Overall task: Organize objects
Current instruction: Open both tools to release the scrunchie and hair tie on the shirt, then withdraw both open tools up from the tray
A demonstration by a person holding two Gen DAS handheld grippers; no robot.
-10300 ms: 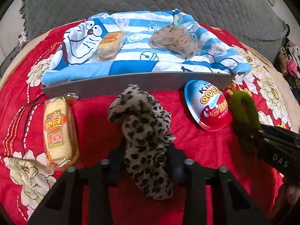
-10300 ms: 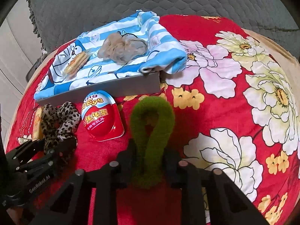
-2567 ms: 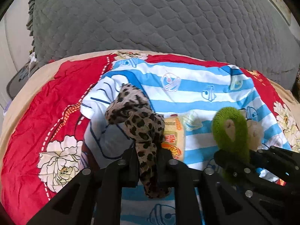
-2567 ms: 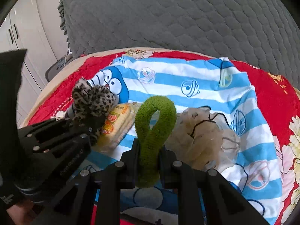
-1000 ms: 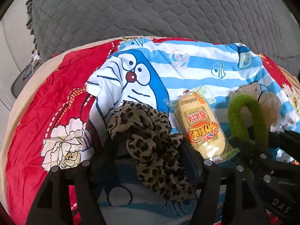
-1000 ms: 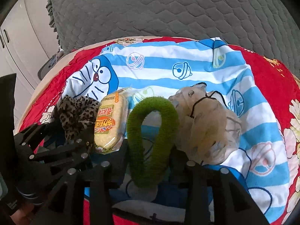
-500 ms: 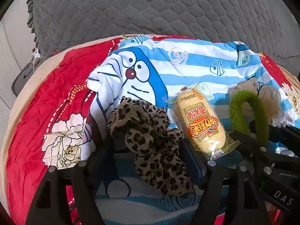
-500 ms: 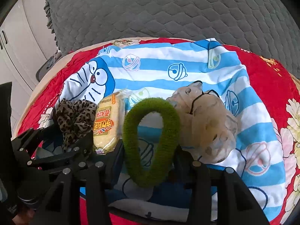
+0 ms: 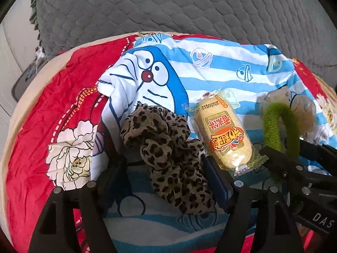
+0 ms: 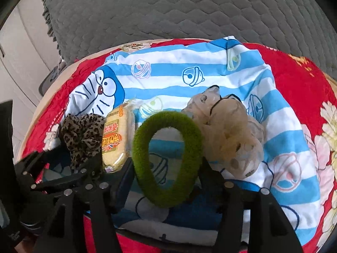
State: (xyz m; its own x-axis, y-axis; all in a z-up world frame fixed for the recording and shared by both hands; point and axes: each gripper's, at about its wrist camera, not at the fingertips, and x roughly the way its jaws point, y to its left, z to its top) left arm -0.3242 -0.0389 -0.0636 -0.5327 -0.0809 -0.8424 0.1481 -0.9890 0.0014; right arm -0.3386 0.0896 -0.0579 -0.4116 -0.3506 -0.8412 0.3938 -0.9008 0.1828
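A leopard-print scrunchie [image 9: 168, 151] lies on the blue-striped cartoon cloth [image 9: 221, 71]. My left gripper [image 9: 164, 164] is open, its fingers standing wide on either side and off the fabric. Next to it lies a wrapped yellow snack [image 9: 225, 135]. In the right wrist view a green fuzzy hair ring [image 10: 141, 147] rests on the cloth [image 10: 168, 84] between the fingers of my right gripper [image 10: 166, 166]. Its jaws are opening and the ring has sprung into a loose oval. A beige sheer scrunchie [image 10: 231, 135] sits just right of it.
A grey quilted cushion [image 9: 168, 6] rises behind the cloth. Red floral bedding [image 9: 42, 116] surrounds it. White cabinet doors [image 10: 21, 52] stand at the far left. The two grippers sit close side by side, the snack [image 10: 114, 139] between them.
Over the last second the right jaws widened and the green ring rounded out from a narrow loop. Before that both scrunchies were carried, gripped, from the red bedding onto the cloth.
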